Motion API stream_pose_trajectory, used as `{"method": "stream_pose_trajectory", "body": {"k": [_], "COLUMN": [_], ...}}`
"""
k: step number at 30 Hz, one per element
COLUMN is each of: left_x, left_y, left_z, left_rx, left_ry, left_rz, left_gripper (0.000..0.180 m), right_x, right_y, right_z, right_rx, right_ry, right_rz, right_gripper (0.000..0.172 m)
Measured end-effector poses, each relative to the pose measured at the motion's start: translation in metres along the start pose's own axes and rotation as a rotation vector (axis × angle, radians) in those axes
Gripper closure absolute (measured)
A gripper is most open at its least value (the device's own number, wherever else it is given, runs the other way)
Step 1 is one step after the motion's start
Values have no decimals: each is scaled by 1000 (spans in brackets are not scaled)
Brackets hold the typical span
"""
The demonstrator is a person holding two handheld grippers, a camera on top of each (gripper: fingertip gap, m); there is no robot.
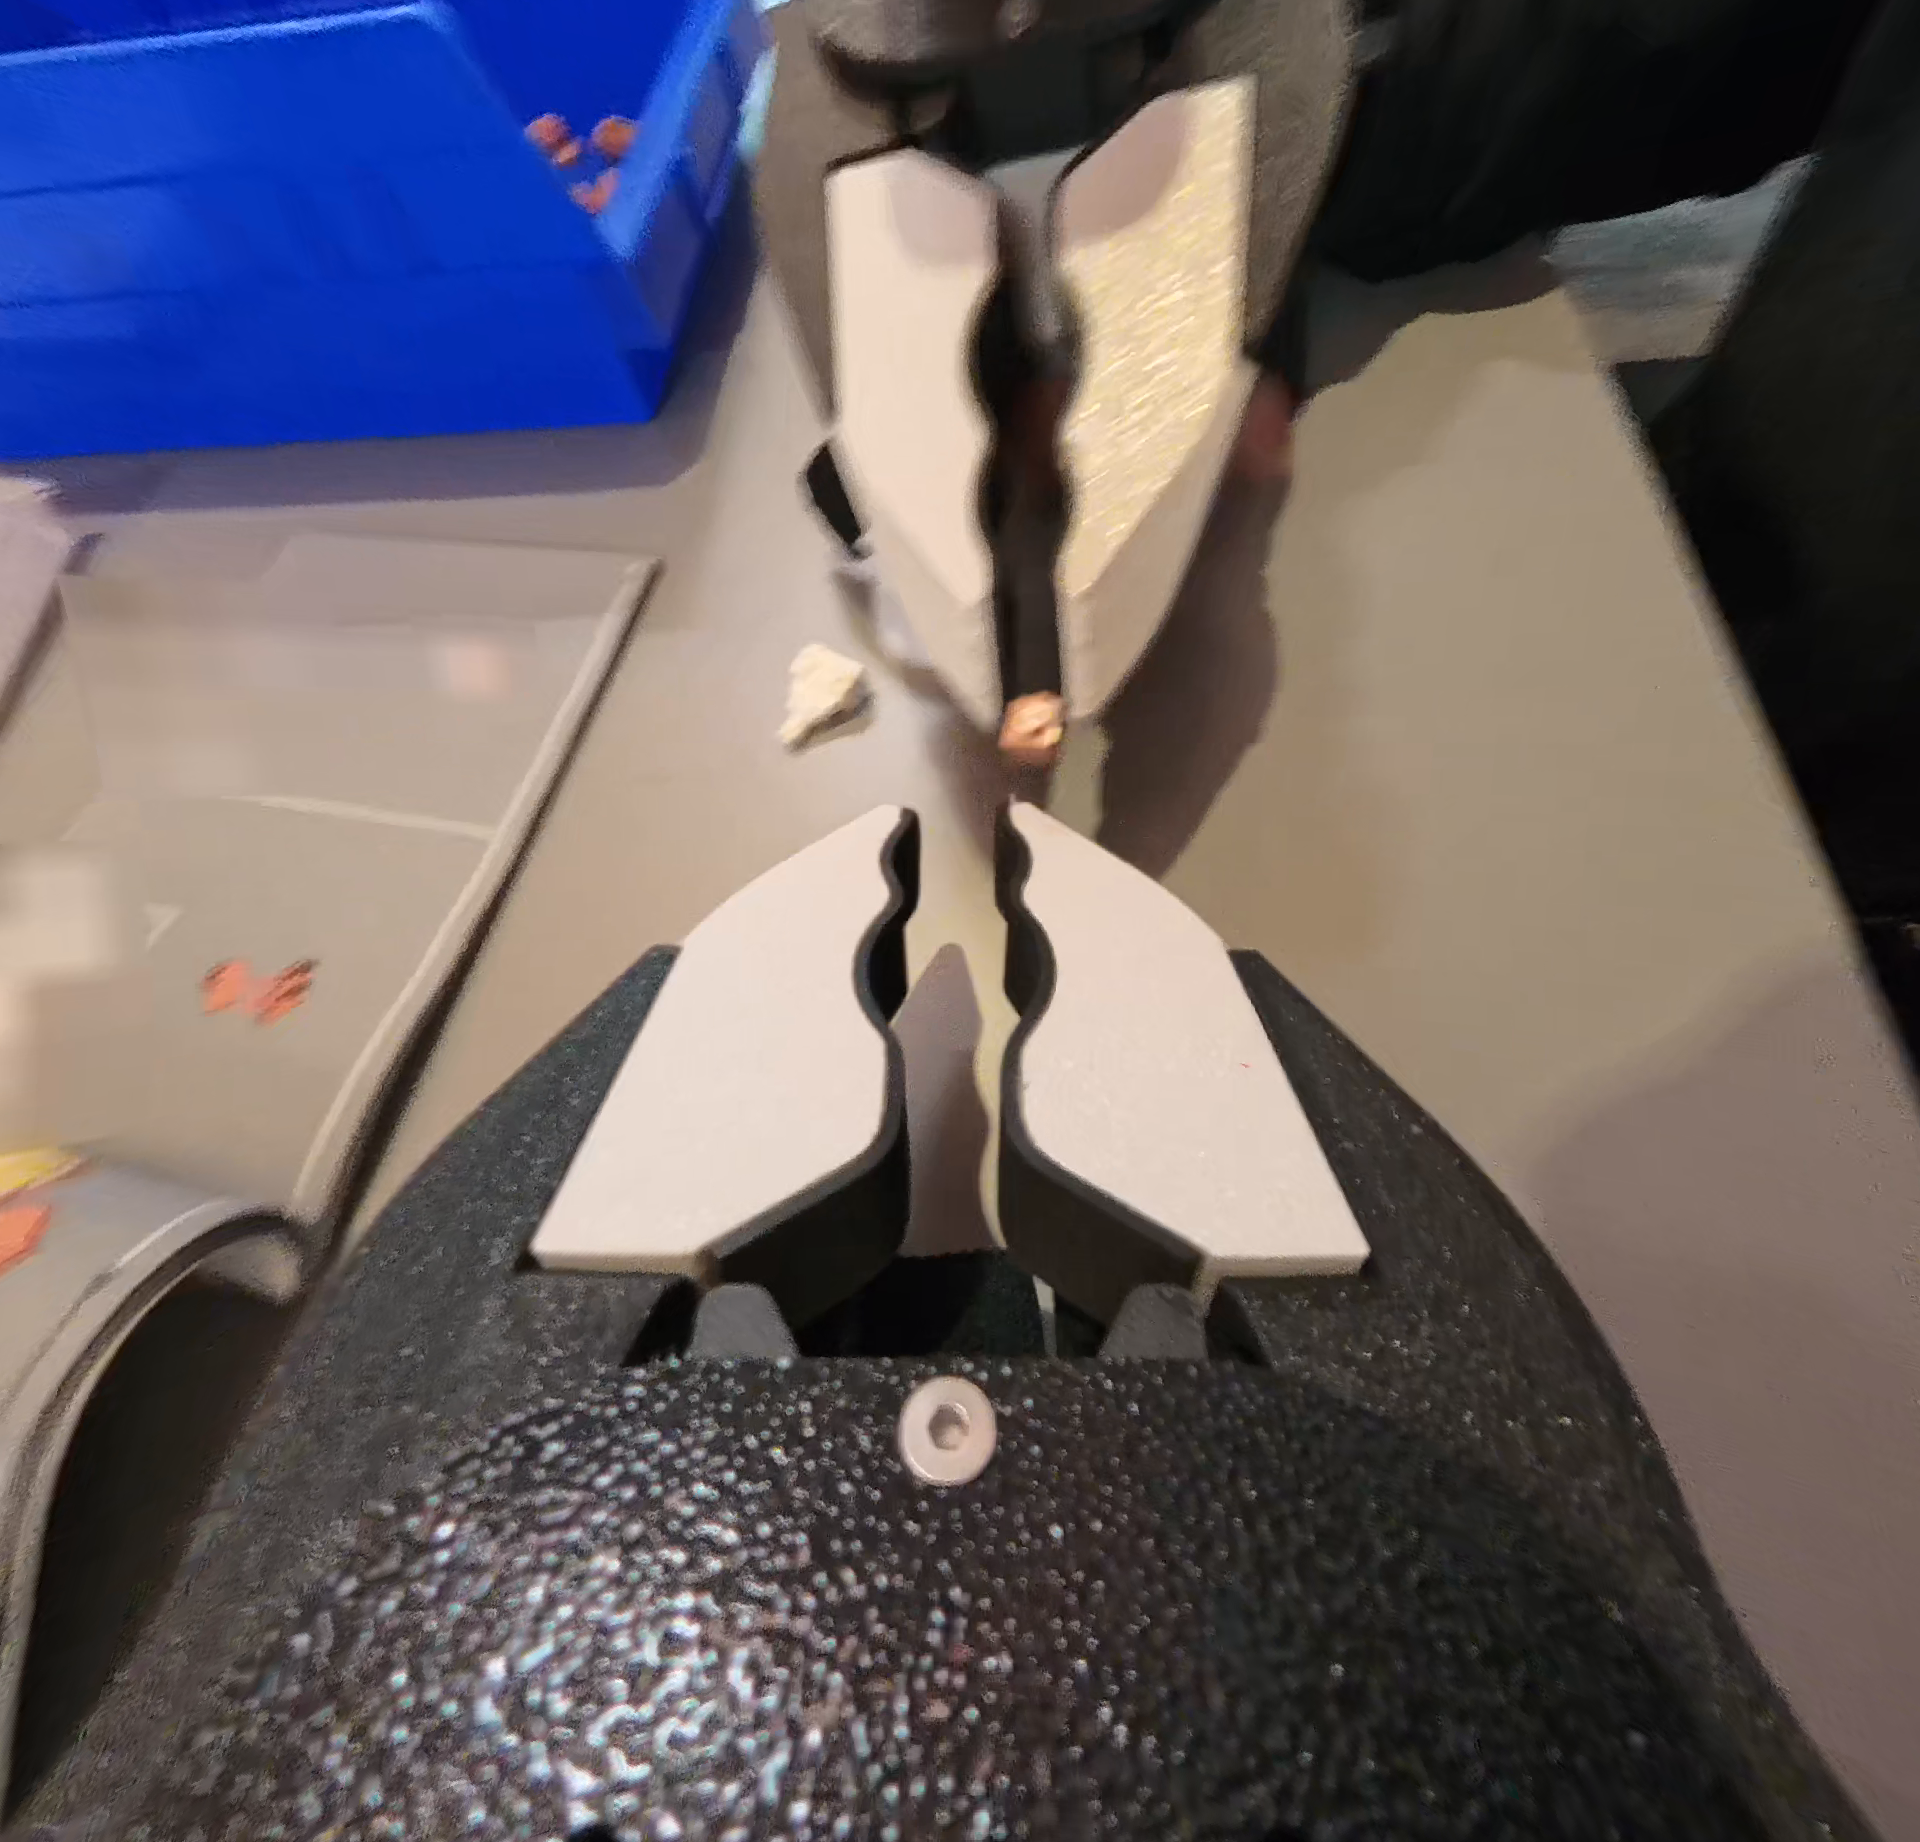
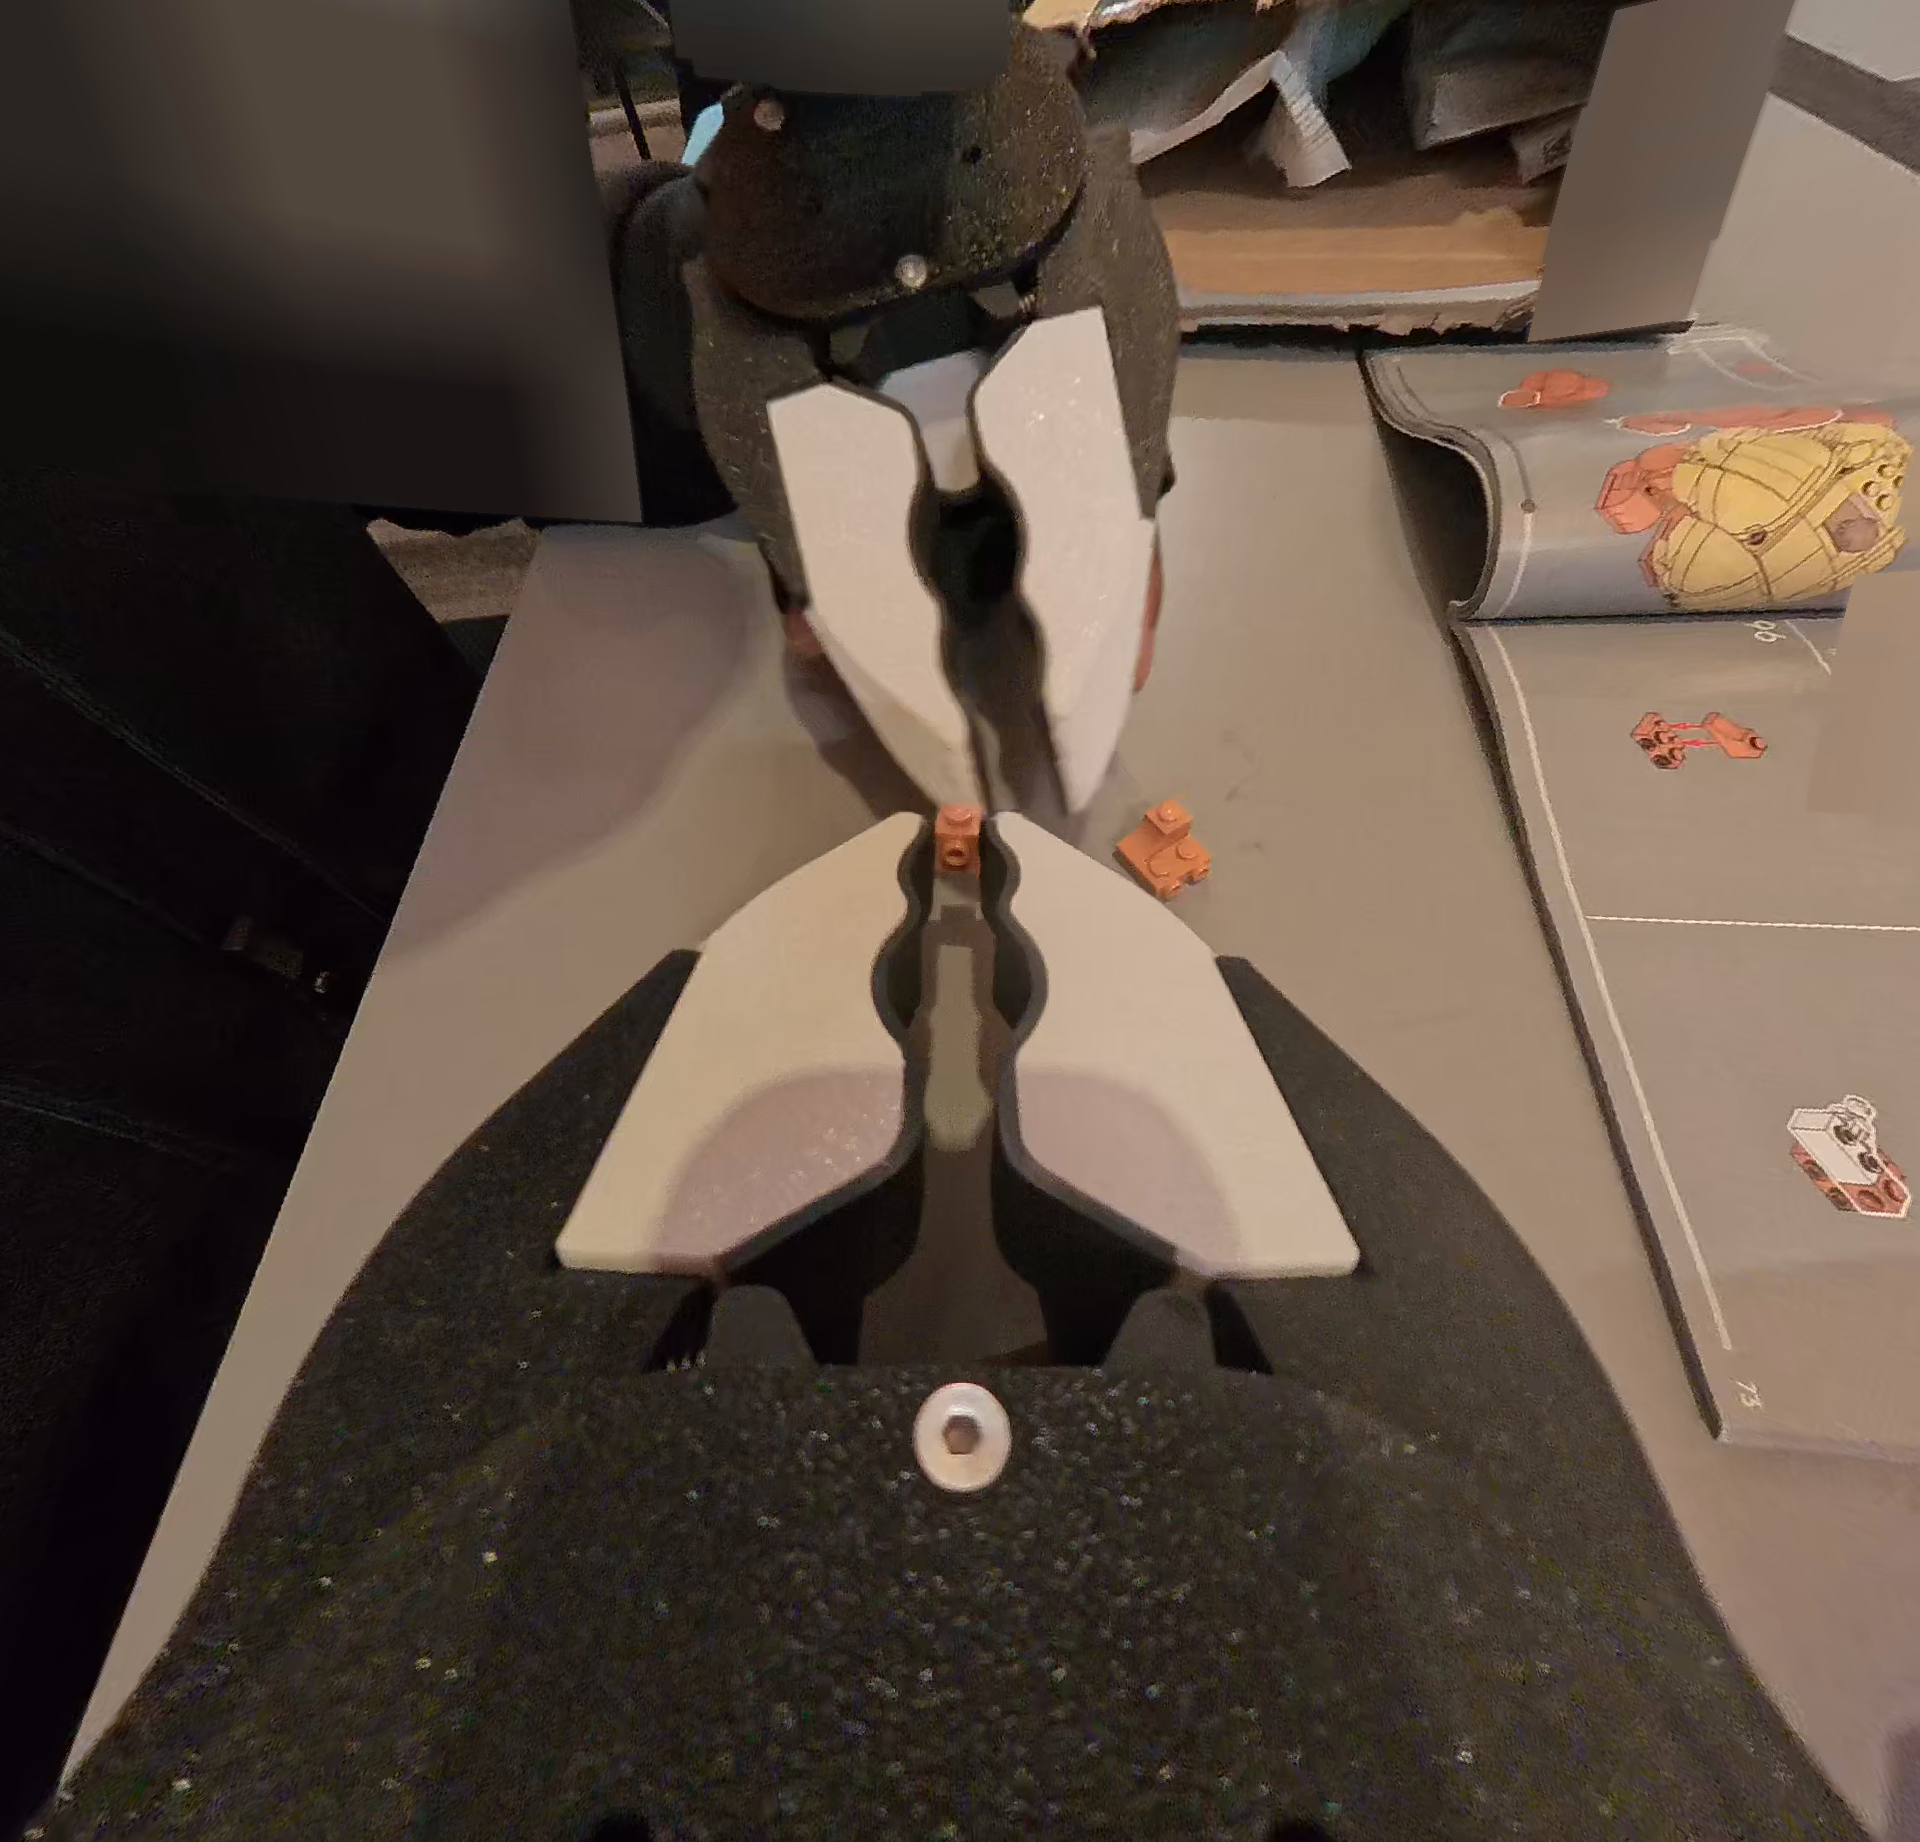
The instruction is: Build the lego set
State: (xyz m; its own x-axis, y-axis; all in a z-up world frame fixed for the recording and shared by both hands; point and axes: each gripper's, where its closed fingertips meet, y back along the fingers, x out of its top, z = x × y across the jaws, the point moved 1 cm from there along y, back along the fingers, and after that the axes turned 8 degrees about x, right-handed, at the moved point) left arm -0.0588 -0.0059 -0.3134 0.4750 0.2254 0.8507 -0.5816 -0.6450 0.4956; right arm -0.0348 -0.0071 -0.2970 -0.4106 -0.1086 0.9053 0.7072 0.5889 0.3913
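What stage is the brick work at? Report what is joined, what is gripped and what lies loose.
Joined: a small orange assembly, apparently a brick on a plate, lies on the grey table. Gripped: the right gripper pinches a single orange brick at its fingertips. The left gripper faces it, open and empty. Loose: more orange pieces sit in the blue bin.

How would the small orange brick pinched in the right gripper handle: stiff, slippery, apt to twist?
The orange brick looks like hard moulded plastic, so probably stiff and light. Only the right gripper's fingertips catch it, so it might pivot or slip. Its flat sides likely resist rolling.
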Motion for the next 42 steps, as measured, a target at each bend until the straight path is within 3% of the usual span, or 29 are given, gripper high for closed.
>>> {"method": "stream_pose_trajectory", "body": {"k": [4,12,24,42], "left_x": [-18,-36,-27,-18], "left_y": [-1,-13,-12,-8], "left_z": [-29,-26,-12,-9], "left_rx": [154,161,50,18], "left_ry": [82,110,65,68], "left_rz": [-115,-266,-203,-124], "left_gripper": [156,158,165,165], "right_x": [1,0,0,0], "right_y": [4,7,8,9], "right_z": [5,9,12,11], "right_rx": [-32,-66,-78,-77], "right_ry": [-1,-2,7,8], "right_rz": [10,7,17,28], "right_gripper": [164,164,164,164]}}
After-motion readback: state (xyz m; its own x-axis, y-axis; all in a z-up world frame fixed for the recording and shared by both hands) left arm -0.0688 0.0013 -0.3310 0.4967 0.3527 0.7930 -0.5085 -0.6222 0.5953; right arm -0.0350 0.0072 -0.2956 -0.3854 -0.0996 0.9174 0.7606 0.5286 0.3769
